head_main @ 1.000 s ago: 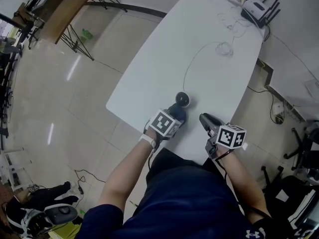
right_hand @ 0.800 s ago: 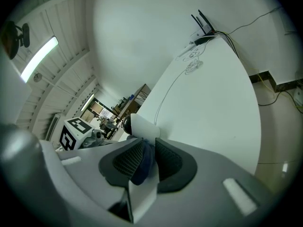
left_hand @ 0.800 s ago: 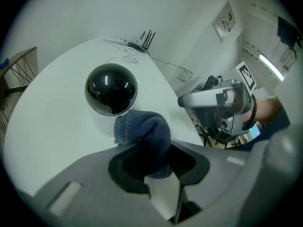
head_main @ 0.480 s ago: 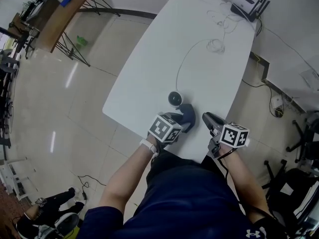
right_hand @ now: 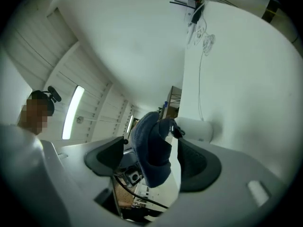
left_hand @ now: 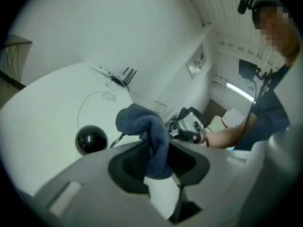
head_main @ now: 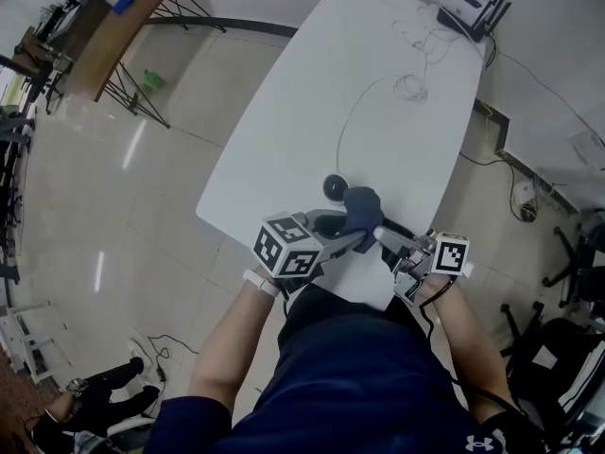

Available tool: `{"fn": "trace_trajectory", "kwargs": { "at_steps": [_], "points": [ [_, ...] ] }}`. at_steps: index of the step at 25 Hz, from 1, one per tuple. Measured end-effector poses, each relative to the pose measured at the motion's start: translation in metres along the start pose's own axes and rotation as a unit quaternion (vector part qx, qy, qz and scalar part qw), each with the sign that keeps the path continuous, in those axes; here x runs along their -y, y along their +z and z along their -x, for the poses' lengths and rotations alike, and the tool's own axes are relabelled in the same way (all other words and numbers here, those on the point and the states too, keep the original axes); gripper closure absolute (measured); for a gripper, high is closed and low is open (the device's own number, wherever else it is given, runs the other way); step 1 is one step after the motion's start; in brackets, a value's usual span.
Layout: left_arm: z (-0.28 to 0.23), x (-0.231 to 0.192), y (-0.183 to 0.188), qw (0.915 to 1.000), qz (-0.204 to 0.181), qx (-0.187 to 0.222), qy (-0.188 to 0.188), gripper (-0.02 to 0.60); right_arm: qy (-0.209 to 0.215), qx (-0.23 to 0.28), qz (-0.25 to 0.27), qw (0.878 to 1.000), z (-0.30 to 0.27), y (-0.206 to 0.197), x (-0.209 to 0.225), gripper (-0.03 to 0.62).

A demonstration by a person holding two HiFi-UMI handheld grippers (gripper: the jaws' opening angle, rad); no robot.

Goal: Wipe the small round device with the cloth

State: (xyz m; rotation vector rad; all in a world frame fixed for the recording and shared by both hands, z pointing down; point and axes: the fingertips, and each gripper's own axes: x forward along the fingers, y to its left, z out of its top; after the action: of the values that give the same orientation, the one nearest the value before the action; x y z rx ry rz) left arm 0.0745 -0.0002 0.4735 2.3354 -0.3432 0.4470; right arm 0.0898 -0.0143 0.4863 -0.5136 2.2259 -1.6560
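Left gripper: jaws clamped on the cloth. The cloth is dark blue terry, bunched, with one lobe sticking up past the jaws, and it is held clear of the table.

Small round device: glossy black, ball-like, with a light glint on its shell. It sits on the white table near the close edge, just left of the cloth and apart from it. A thin cable runs from it up the table toward the router.

Right gripper: jaws have just been opening and are now spread wide. The cloth hangs between them, not squeezed, with a clear gap on one side.
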Motion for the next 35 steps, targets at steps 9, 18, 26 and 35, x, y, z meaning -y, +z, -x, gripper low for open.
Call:
{"fn": "trace_trajectory", "kwargs": {
  "at_steps": [9, 18, 26, 35],
  "points": [
    [0.022, 0.025, -0.006, 0.9922, 0.03, 0.028, -0.117, 0.466, 0.073, -0.039, 0.021, 0.996, -0.025, -0.016, -0.03, 0.433],
    [0.064, -0.071, -0.007, 0.9832, 0.064, 0.099, 0.139, 0.434, -0.254, 0.062, 0.284, 0.922, -0.007, 0.063, 0.013, 0.477],
    [0.054, -0.095, 0.008, 0.9749, 0.011, 0.074, 0.21, 0.497, -0.223, -0.074, 0.594, 0.77, -0.1, 0.038, -0.028, 0.476],
    [0.06, -0.099, -0.015, 0.9778, 0.035, 0.052, 0.2, 0.488, -0.211, -0.15, 0.676, 0.69, -0.119, 0.007, -0.007, 0.477]
  ]
}}
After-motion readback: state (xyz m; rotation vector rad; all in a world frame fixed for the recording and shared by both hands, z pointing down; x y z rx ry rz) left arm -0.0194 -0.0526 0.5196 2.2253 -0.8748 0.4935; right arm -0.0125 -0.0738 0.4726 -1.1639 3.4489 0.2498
